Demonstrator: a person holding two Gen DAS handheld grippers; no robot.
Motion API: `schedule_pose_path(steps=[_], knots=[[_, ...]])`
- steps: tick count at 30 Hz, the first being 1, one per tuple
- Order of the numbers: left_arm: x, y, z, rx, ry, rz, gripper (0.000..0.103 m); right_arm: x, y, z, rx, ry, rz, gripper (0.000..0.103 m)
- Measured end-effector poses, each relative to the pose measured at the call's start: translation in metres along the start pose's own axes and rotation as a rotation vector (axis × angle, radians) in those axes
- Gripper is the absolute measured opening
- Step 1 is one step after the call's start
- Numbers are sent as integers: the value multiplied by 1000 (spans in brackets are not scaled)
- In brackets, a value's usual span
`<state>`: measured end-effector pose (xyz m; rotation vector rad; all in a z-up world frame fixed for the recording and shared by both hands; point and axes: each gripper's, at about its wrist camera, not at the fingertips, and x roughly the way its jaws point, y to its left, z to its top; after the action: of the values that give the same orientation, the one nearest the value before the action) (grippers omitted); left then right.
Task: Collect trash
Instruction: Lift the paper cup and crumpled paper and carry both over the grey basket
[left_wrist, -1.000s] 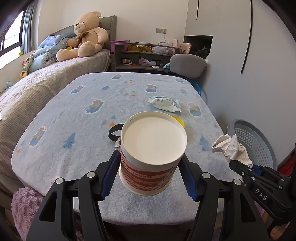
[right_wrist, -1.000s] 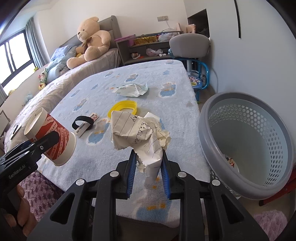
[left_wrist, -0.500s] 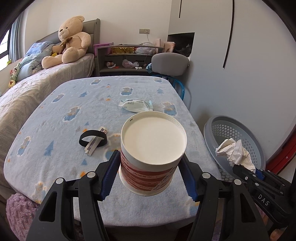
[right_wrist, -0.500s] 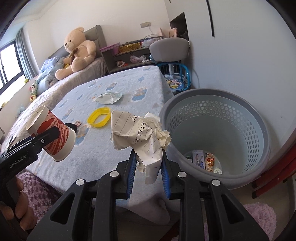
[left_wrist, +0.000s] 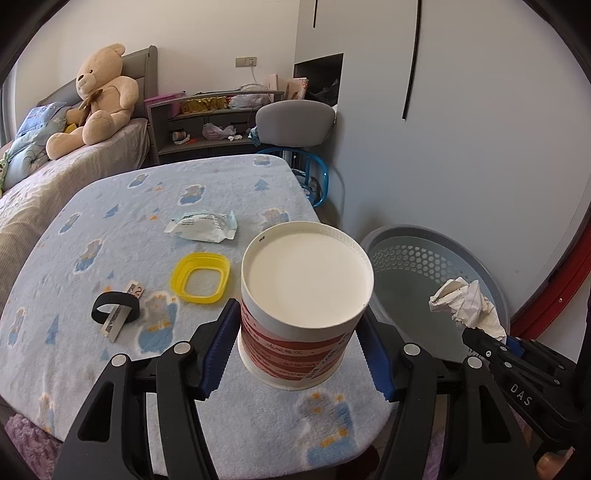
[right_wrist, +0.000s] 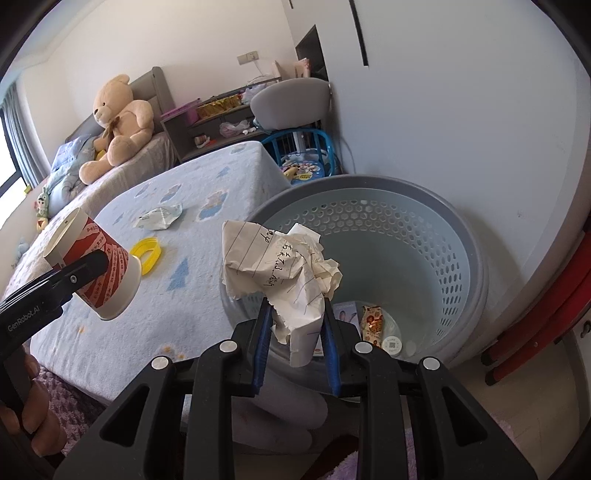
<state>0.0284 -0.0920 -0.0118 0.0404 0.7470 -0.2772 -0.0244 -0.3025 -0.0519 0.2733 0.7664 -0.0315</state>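
My left gripper (left_wrist: 299, 354) is shut on a red-and-white paper cup (left_wrist: 306, 284), held bottom-up above the table's near right corner; the cup also shows in the right wrist view (right_wrist: 96, 266). My right gripper (right_wrist: 295, 325) is shut on a crumpled sheet of lined paper (right_wrist: 277, 266), held over the near rim of the grey perforated bin (right_wrist: 461, 236). The paper (left_wrist: 465, 302) and bin (left_wrist: 436, 236) show at the right of the left wrist view. The bin holds a few wrappers (right_wrist: 373, 321).
On the blue-patterned table (left_wrist: 110, 229) lie a white plastic wrapper (left_wrist: 203, 225), a yellow ring lid (left_wrist: 199, 277) and a black band with a tag (left_wrist: 116, 314). A grey chair (left_wrist: 295, 122), shelves and a bed with a teddy bear (left_wrist: 99, 96) stand behind.
Both grippers have swung right toward the bin with their loads. The crumpled paper went from over the table to over the bin's rim. The cup is nearer the table's right edge.
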Motion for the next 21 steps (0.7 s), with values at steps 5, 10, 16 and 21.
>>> schedule_pose_path(steps=[5,10,16,21], knots=[[16,-19,10,25,7,-33,61,4,-18,5,26,1,-27,25],[32,-39,20,63,14,-57,61,6,-32,8,54,-5,-41,25],[51,-63,27,99,33,-98,61,16,-49,13,87,1,-46,25],[67,-80,32,122,47,-129,61,24,-59,20,98,3,-51,25]])
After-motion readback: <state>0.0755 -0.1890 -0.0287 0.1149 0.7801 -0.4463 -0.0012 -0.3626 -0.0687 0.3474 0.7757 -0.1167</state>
